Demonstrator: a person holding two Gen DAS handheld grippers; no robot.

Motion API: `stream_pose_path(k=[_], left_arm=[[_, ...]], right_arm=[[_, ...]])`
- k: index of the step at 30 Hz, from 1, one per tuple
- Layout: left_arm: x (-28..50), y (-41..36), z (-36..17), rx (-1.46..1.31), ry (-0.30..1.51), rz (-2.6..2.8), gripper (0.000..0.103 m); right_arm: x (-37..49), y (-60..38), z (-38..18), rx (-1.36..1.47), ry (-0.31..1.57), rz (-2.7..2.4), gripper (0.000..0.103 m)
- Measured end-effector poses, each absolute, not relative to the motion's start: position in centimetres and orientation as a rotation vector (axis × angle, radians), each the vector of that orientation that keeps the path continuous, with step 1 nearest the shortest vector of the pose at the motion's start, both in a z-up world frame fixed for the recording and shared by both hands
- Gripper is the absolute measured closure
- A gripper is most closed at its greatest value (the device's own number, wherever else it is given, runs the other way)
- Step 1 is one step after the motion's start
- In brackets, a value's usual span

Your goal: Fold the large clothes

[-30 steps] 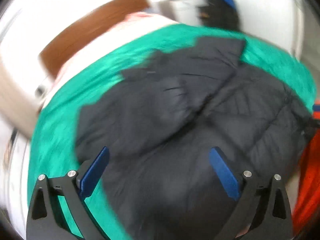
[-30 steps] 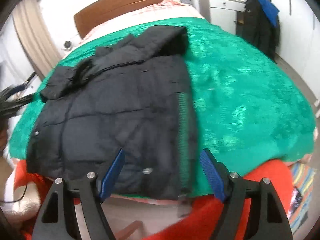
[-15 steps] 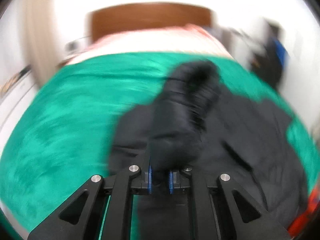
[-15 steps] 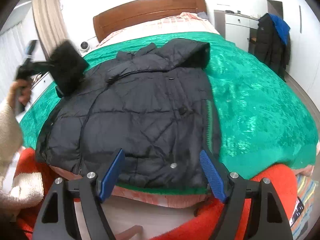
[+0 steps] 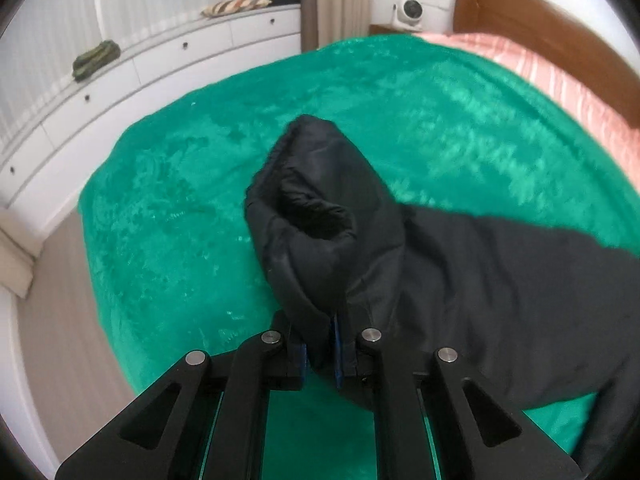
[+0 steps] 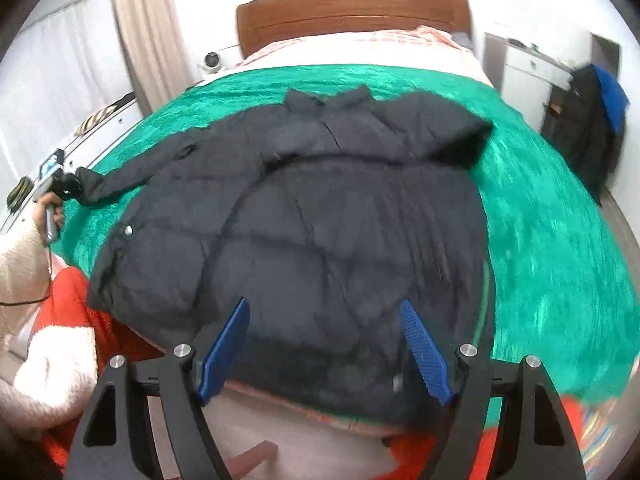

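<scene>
A black quilted jacket (image 6: 328,216) lies spread on a green blanket (image 6: 540,216) on the bed. My left gripper (image 5: 320,354) is shut on the cuff of the jacket's sleeve (image 5: 316,216) and holds it stretched out to the left over the blanket (image 5: 180,208). In the right wrist view the left gripper (image 6: 52,184) shows at the far left with the sleeve (image 6: 132,168) pulled straight. My right gripper (image 6: 326,344) is open and empty, above the jacket's hem at the bed's near edge.
A wooden headboard (image 6: 352,12) and pink sheet (image 5: 560,80) are at the bed's far end. White drawers (image 5: 160,64) run along the left wall. Dark clothes (image 6: 596,120) hang at the right. An orange-red fabric (image 6: 72,304) lies at the near edge.
My left gripper closed on the sleeve cuff and pulled it out to the left, straightening the sleeve. My right gripper stayed open near the hem.
</scene>
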State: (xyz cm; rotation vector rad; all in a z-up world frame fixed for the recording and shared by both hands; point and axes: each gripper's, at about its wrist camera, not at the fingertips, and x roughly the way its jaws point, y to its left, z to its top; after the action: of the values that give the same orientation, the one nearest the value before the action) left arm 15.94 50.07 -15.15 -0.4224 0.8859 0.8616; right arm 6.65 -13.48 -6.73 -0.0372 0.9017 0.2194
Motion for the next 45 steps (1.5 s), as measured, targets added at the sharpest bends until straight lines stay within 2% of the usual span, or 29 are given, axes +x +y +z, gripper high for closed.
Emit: stream_pose_path(k=[1,2,3,4,5,7,11,14,15,16,17,18,19,23,29,31,33,38,39,41,44,45], left_arm=[[16.0,49.5,-15.3,-0.41,0.9,0.879,0.085],[16.0,49.2,-15.4,-0.408,0.91,0.889,0.069],[14.3,48.7,-15.2,-0.407,0.918,0.893,0.057],[13.7,48.3,-14.9,-0.403,0.92,0.896,0.038],[12.5,48.3,-14.7,-0.398,0.911,0.896,0.029],[10.4,47.0,-13.2,-0.384,0.864,0.866,0.026],[6.9,43.0,-9.8,-0.386,0.786,0.766,0.017],[5.9,39.1,-7.5,-0.374,0.742,0.663,0.012],[5.9,37.3,-6.9,-0.363,0.733,0.616,0.011],[6.0,36.3,-6.6,-0.358,0.732,0.588,0.01],[6.3,35.1,-6.4,-0.352,0.733,0.549,0.01],[6.8,33.8,-6.2,-0.343,0.733,0.505,0.01],[7.4,32.5,-6.2,-0.333,0.736,0.47,0.009],[10.1,29.2,-6.6,-0.301,0.748,0.385,0.008],[13.1,26.2,-8.3,-0.369,0.782,0.311,0.008],[13.4,25.3,-8.7,-0.389,0.79,0.289,0.008],[13.9,24.0,-9.3,-0.382,0.813,0.271,0.008],[14.6,21.9,-10.4,-0.311,0.85,0.267,0.008],[14.5,21.6,-10.5,-0.289,0.856,0.275,0.008],[14.0,21.5,-10.5,-0.269,0.865,0.285,0.008],[12.9,22.2,-10.4,-0.282,0.858,0.311,0.008],[12.7,22.4,-10.4,-0.291,0.852,0.327,0.007]], right_arm=[[8.1,-13.0,-5.9,-0.063,0.888,0.232,0.021],[9.6,-12.4,-5.3,-0.093,0.873,0.242,0.018],[11.0,-11.8,-5.0,-0.122,0.862,0.251,0.011],[12.7,-10.9,-4.6,-0.159,0.845,0.269,0.009],[14.4,-9.9,-4.5,-0.199,0.824,0.292,0.009],[17.5,-7.6,-5.1,-0.284,0.816,0.329,0.003],[25.0,-2.1,-10.0,-0.508,0.881,0.447,0.003],[29.3,0.1,-15.3,-0.681,0.922,0.386,0.008],[30.0,-0.2,-15.8,-0.662,0.929,0.378,0.026],[30.5,-0.8,-15.7,-0.611,0.936,0.36,0.051],[30.8,-1.9,-14.8,-0.539,0.931,0.296,0.063],[30.6,-3.8,-12.9,-0.415,0.905,0.268,0.069],[30.4,-5.6,-11.1,-0.314,0.888,0.265,0.071],[27.1,-16.9,-1.7,-0.035,0.748,0.171,0.072],[20.3,-36.6,6.2,0.169,0.577,-0.195,0.072],[18.0,-42.7,5.7,0.246,0.581,-0.337,0.073],[16.5,-47.6,2.6,0.306,0.643,-0.46,0.075],[16.4,-53.5,-10.3,0.374,0.935,-0.601,0.075],[16.5,-53.8,-11.8,0.4,0.967,-0.61,0.072],[15.3,-54.0,-13.9,0.455,0.971,-0.629,0.059],[13.1,-53.5,-13.4,0.464,0.916,-0.663,0.036],[12.3,-53.2,-13.0,0.456,0.9,-0.679,0.023]])
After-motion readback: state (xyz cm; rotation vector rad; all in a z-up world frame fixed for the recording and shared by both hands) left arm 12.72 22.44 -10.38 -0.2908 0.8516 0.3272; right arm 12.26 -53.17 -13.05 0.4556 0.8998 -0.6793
